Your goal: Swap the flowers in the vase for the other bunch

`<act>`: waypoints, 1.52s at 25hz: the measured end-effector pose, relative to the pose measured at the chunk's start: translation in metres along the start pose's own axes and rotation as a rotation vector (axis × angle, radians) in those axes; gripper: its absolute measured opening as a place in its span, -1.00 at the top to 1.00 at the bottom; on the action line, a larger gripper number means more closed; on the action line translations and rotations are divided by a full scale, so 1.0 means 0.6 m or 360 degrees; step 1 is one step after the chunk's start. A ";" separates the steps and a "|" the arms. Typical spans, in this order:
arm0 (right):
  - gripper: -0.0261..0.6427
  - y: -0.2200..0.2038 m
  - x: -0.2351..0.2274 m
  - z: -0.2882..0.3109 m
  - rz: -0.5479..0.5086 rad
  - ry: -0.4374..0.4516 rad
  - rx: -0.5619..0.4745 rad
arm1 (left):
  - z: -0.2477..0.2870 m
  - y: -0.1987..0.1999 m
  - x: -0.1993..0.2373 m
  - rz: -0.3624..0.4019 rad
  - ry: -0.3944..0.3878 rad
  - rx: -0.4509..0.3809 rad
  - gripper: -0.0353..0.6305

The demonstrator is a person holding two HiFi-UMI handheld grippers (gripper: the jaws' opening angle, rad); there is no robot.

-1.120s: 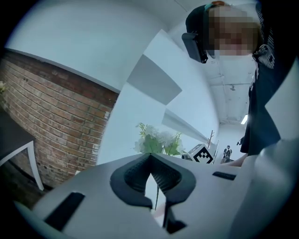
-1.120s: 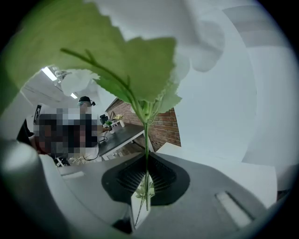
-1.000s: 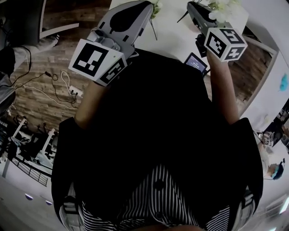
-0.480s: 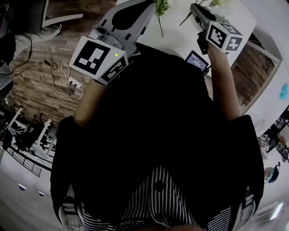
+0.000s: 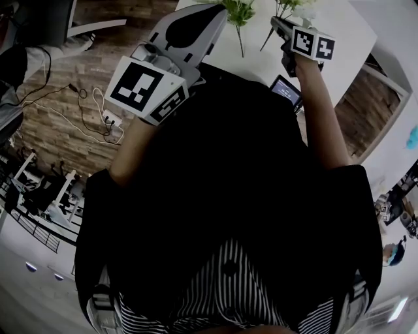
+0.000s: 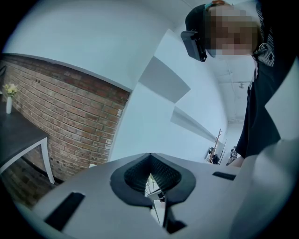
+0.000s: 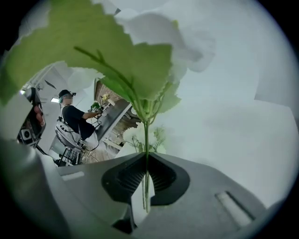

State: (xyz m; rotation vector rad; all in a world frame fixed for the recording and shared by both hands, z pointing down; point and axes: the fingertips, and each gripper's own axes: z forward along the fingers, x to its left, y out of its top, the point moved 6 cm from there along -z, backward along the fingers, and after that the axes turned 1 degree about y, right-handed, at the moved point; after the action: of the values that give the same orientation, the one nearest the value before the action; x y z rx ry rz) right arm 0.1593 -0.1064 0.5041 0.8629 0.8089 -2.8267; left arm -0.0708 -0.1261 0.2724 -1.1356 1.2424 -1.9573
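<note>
At the left of the head view, cables (image 5: 85, 124) lay on a wood-plank floor. In the left gripper view, a small white vase (image 6: 8, 105) with pale flowers stood far off on a dark table (image 6: 25, 140) in front of a brick wall (image 6: 79, 116).

The left gripper (image 6: 150, 155) was held nearly level over the edge of the white table (image 5: 346, 26). Its jaw tips met and nothing was clamped between them. Only thin stems on the table beyond showed through the gap lower down.

Just right of that gripper's tip, a loose bunch (image 5: 239, 12) of green and white flowers lay on the white table, with its stem pointing toward the person.

Further right, the right gripper (image 7: 145, 156) was angled down over the table. Its jaws were closed on the thin green stem (image 7: 146, 135) of the held bunch (image 7: 140, 93), whose leaves and white blooms spread above the jaws. A second cluster of white flowers (image 7: 135, 135) showed beyond the jaws. A small screen device (image 5: 285, 91) sat at the table edge, below that gripper's marker cube (image 5: 312, 44).
</note>
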 end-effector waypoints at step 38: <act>0.85 -0.094 -0.120 0.157 0.0353 -0.0145 0.0375 | -0.051 -0.030 0.056 -0.0120 0.0192 -0.0035 0.88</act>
State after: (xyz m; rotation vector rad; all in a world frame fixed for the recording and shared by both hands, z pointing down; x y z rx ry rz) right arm 0.1600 -0.1112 0.6354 0.7872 0.3479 -2.7727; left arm -0.1142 -0.1317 0.2942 -1.1034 1.3030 -2.1002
